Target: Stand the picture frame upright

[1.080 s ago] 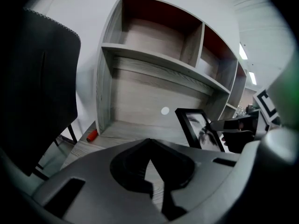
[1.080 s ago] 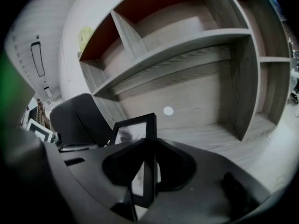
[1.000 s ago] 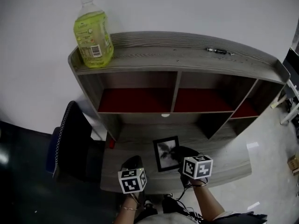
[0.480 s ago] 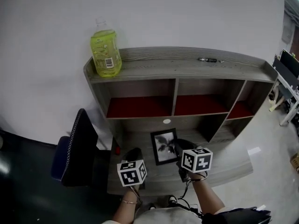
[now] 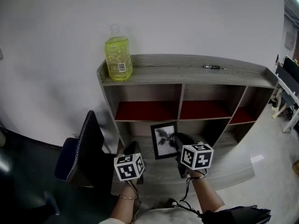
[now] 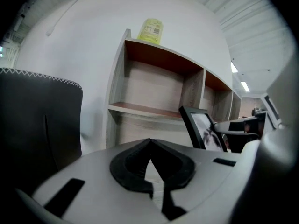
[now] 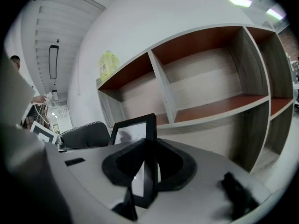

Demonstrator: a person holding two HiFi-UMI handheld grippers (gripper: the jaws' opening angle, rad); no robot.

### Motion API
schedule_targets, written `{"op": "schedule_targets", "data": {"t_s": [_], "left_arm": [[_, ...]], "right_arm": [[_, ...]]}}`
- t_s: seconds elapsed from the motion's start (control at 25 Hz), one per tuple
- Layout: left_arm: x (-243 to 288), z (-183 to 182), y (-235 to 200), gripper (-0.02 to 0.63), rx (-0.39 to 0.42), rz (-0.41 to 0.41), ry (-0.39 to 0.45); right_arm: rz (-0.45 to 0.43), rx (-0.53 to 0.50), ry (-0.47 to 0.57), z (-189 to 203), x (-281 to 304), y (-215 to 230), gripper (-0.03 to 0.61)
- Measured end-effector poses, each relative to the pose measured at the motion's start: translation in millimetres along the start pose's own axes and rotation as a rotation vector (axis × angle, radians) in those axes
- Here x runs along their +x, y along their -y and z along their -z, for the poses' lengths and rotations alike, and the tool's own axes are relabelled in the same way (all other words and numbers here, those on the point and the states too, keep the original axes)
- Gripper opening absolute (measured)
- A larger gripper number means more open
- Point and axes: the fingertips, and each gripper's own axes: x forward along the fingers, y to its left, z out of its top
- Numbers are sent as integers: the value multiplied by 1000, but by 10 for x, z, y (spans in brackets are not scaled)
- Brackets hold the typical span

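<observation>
**While the right gripper (image 5: 179,143) clamped the picture frame (image 5: 164,140)**

Black frame, palm print: stood tilted on the grey desk (image 5: 224,169), picture centre, right edge pinched. Left gripper (image 5: 133,148): lower left of it, jaws together, nothing between. Green bottle (image 5: 118,55): stood upper left, atop the shelf unit (image 5: 187,73).

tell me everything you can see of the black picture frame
The black rectangular picture frame holds a greyscale print of a palm-like plant behind a glossy pane. It stands near upright, leaning back slightly, over the grey wood-grain desk, in front of the grey shelf unit. The right gripper is shut on its right-hand edge; nothing else visibly touches it.
</observation>
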Motion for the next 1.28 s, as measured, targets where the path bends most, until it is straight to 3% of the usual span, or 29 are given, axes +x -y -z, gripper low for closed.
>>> {"op": "schedule_targets", "data": {"t_s": [0.84, 1.28], "left_arm": [[9, -881, -222, 11, 43, -13, 109], [131, -1174, -386, 11, 44, -34, 138]], "right_arm": [[-4, -47, 152, -832, 303, -387, 86], [37, -10, 227, -1173, 558, -349, 86]]}}
